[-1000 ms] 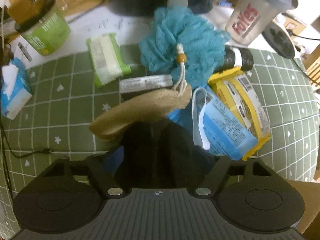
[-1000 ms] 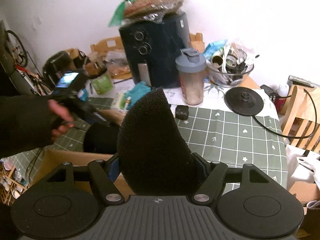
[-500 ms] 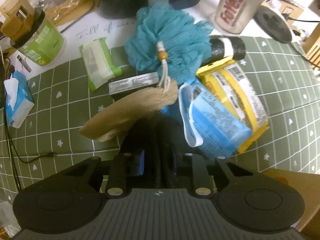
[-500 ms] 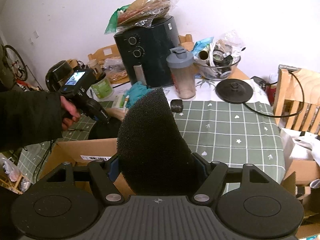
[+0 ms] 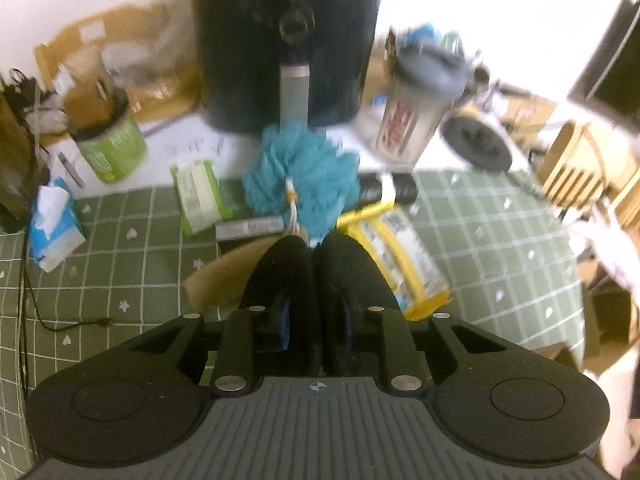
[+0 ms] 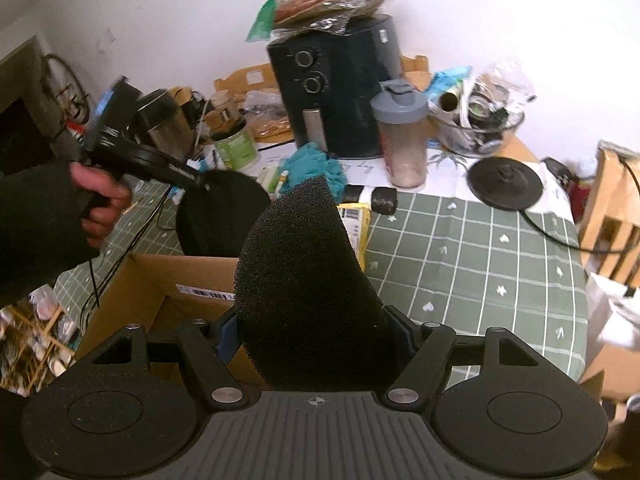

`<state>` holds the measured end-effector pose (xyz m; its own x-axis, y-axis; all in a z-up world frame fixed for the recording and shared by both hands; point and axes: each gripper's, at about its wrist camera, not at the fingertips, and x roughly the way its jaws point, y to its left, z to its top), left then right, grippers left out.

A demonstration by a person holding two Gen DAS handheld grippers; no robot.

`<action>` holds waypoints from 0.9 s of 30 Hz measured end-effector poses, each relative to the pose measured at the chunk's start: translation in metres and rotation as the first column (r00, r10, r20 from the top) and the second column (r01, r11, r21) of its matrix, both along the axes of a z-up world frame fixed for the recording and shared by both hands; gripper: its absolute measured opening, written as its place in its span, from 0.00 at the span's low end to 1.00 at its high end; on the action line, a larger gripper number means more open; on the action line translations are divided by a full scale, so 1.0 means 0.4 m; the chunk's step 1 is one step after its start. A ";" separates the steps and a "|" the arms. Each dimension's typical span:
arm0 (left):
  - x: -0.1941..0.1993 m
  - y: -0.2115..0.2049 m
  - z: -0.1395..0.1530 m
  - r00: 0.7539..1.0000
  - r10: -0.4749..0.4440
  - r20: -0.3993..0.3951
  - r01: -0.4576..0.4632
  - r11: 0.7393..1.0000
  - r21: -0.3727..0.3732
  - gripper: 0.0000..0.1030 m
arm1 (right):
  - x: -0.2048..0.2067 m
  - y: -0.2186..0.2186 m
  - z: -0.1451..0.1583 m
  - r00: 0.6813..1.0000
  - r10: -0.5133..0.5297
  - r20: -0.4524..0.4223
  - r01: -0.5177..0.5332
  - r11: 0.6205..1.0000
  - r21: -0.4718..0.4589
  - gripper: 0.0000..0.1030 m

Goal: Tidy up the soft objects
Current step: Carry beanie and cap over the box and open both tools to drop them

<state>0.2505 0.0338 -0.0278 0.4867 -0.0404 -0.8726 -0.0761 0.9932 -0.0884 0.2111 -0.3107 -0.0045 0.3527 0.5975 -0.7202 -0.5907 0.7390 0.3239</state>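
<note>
— Sponge first: where is it?
— The black sponge (image 6: pixel 304 280) stands upright between the pads of the right hand-held gripper (image 6: pixel 316 332), which pinches its lower end. Just below and to the left is an open cardboard box (image 6: pixel 152 280). A barcode label (image 6: pixel 208 294) runs along its inner flap, but the digits are too small to read.
— And the other side?
— The left hand-held gripper (image 5: pixel 316 308) is pressed together on a black cloth (image 5: pixel 280 272), which bulges in two lobes either side of the fingers. From the right wrist, the cloth sits just past the far edge of the box. I cannot tell whether it touches the counter (image 6: pixel 480 260).
— What lies beyond the cloth?
— A tan pouch (image 5: pixel 224 276) and a yellow packet (image 5: pixel 400 248) lie just behind it on the green checked counter. The packet's print is blurred. Next comes a teal loofah (image 5: pixel 300 176) with a white cord. A wipes pack (image 5: pixel 198 196) and a blue tissue pack (image 5: pixel 52 224) lie further left.
— Any brand legible?
— No. The shaker (image 5: pixel 416 116) carries red letters, smeared by blur, and the green tub (image 5: pixel 112 148) has a label just as unclear. Faint script crosses the white paper (image 5: pixel 192 148) in front of the fryer (image 5: pixel 288 40), and I cannot read that either.
</note>
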 end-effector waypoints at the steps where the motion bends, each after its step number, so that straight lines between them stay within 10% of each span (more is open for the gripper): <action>1: -0.017 0.002 0.019 1.000 0.015 0.028 -0.015 1.000 -0.008 0.23 | 0.006 0.005 0.006 1.000 0.012 0.006 -0.012 1.000 -0.005 0.72; 11: -0.205 0.036 0.178 0.957 0.155 0.246 -0.134 0.986 -0.098 0.23 | 0.039 0.109 0.033 0.980 0.195 0.027 -0.195 0.981 -0.015 0.72; 27: -0.426 0.006 0.235 0.904 0.256 0.342 -0.221 0.965 -0.138 0.23 | 0.038 0.286 0.019 0.951 0.295 -0.091 -0.303 0.949 -0.086 0.72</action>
